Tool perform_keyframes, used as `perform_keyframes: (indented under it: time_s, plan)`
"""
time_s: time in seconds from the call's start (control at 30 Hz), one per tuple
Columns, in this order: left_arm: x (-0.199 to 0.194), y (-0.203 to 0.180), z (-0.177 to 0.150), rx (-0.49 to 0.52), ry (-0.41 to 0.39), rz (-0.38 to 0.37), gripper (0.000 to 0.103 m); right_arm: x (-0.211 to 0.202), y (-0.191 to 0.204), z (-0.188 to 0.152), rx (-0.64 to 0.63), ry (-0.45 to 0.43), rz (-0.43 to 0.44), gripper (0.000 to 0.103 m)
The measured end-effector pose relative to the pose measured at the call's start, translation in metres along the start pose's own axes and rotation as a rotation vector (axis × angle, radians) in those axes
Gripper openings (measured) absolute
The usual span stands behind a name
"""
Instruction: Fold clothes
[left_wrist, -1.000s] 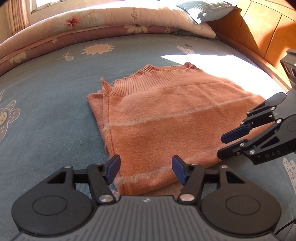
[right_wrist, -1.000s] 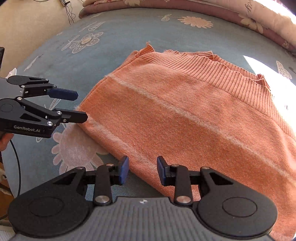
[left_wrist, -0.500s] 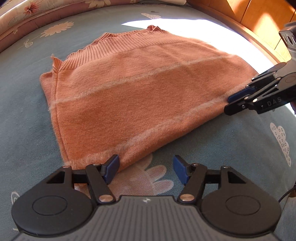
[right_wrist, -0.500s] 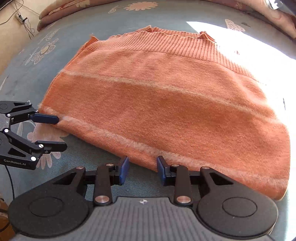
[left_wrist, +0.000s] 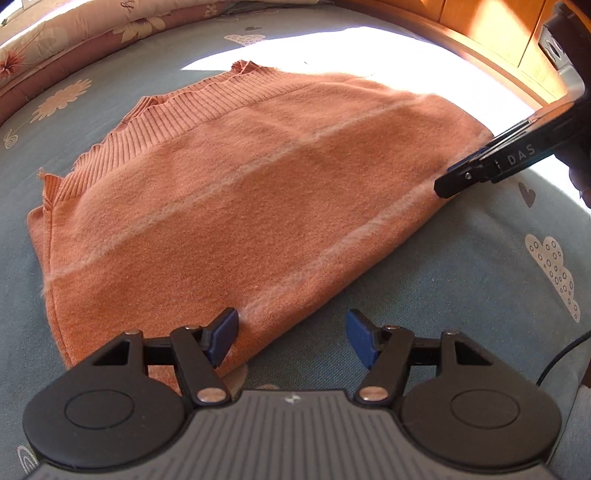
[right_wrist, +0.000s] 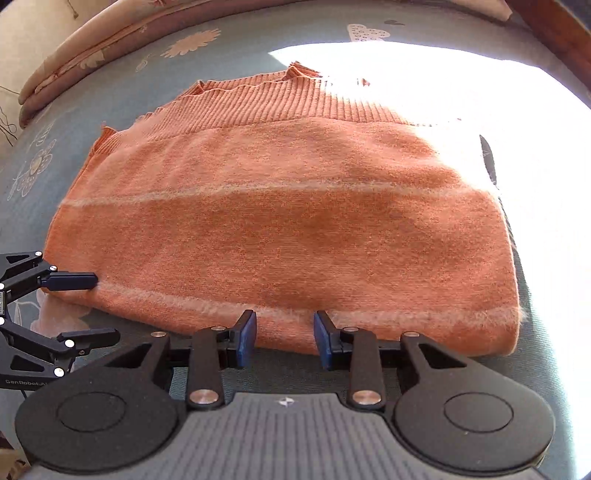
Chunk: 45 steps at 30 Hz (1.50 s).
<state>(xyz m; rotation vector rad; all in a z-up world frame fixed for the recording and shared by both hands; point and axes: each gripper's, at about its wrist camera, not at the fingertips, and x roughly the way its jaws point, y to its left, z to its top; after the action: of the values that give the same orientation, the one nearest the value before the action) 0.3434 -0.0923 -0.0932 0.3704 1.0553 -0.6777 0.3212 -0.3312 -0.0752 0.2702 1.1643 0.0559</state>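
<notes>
Orange sweater (right_wrist: 288, 229) flat, ribbed hem away, long axis left-right

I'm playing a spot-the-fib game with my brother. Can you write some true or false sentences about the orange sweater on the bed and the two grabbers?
1. The sweater is orange with pale fuzzy stripes. True.
2. The sweater lies on a wooden floor. False: it lies on a blue-grey bedsheet printed with flowers and clouds.
3. The left gripper is open. True.
4. The right gripper has lifted the sweater into the air. False: its fingers are apart at the near edge, and the sweater lies flat.
5. Sunlight falls on part of the bed. True.
6. The sweater's ribbed band is at the edge nearest the grippers. False: it is at the far edge.
</notes>
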Motion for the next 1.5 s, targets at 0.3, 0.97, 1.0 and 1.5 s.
perform_keyframes:
  time_s: [0.3, 0.97, 1.0, 1.5]
  plan:
    - [-0.013, -0.002, 0.019, -0.005, -0.02, 0.007, 0.065, -0.015, -0.033, 0.006, 0.071, -0.073, -0.082, 0.044]
    - [-0.013, 0.071, 0.079, -0.172, -0.116, 0.197, 0.072, -0.012, -0.057, 0.064, 0.014, -0.226, -0.109, 0.053]
    - [-0.008, 0.08, 0.078, -0.194, -0.113, 0.201, 0.072, -0.007, -0.057, 0.069, 0.0, -0.229, -0.111, 0.053]
    - [0.006, 0.116, 0.062, -0.3, -0.118, 0.171, 0.073, 0.029, -0.068, 0.069, 0.026, -0.154, 0.011, 0.103]
